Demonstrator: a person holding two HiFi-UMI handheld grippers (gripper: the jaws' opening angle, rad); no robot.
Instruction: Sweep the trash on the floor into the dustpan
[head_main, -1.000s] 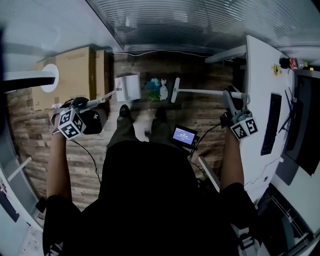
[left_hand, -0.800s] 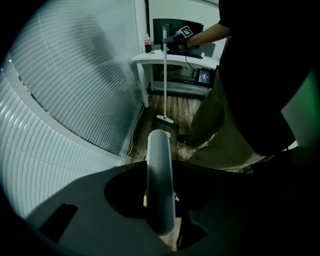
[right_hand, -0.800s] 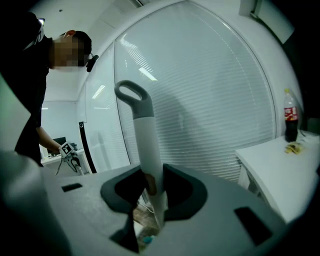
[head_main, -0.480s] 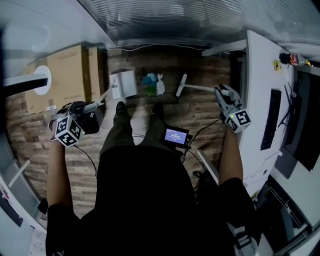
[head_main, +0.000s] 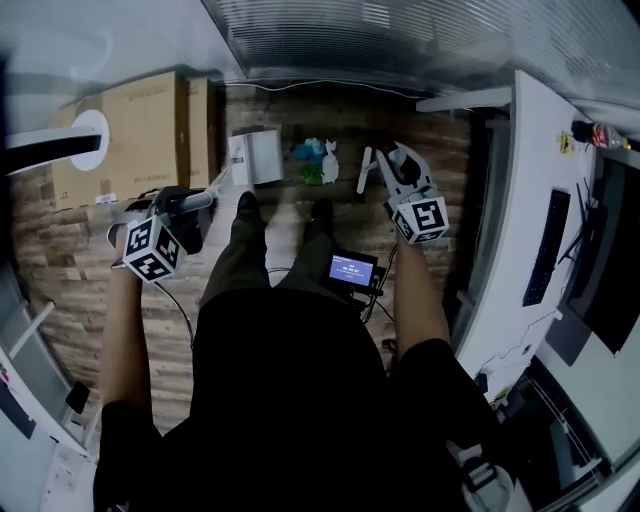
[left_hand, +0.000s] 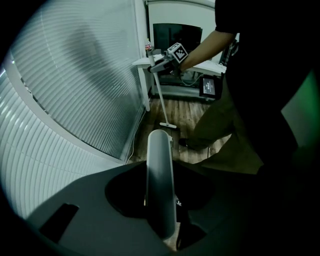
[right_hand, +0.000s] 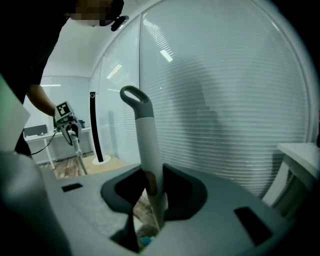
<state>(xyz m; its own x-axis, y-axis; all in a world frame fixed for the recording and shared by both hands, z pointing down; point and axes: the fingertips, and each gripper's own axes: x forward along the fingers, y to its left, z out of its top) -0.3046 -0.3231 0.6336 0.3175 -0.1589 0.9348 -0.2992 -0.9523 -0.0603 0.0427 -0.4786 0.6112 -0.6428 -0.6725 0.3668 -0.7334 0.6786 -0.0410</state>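
In the head view a white dustpan (head_main: 255, 157) sits on the wooden floor, left of a small pile of blue, green and white trash (head_main: 315, 161). My left gripper (head_main: 194, 204) is closing its jaws on the dustpan's long pale handle (left_hand: 160, 185), which runs up between them. Just right of the trash is the broom head (head_main: 365, 171). My right gripper (head_main: 394, 157) is shut on the broom's grey handle (right_hand: 146, 145), whose hooked top rises above the jaws. From the left gripper view the broom stick (left_hand: 159, 95) stands steep, its head (left_hand: 167, 125) on the floor.
A cardboard box (head_main: 140, 125) and a round white stand base (head_main: 92, 141) are at the left. A white desk (head_main: 525, 230) with a keyboard (head_main: 554, 245) runs along the right. A ribbed glass wall (head_main: 400, 45) closes the far side. The person's shoes (head_main: 245, 210) stand near the trash.
The right gripper has swung left and down with the broom, bringing its head from the desk side up next to the trash. The left gripper and dustpan have hardly moved.
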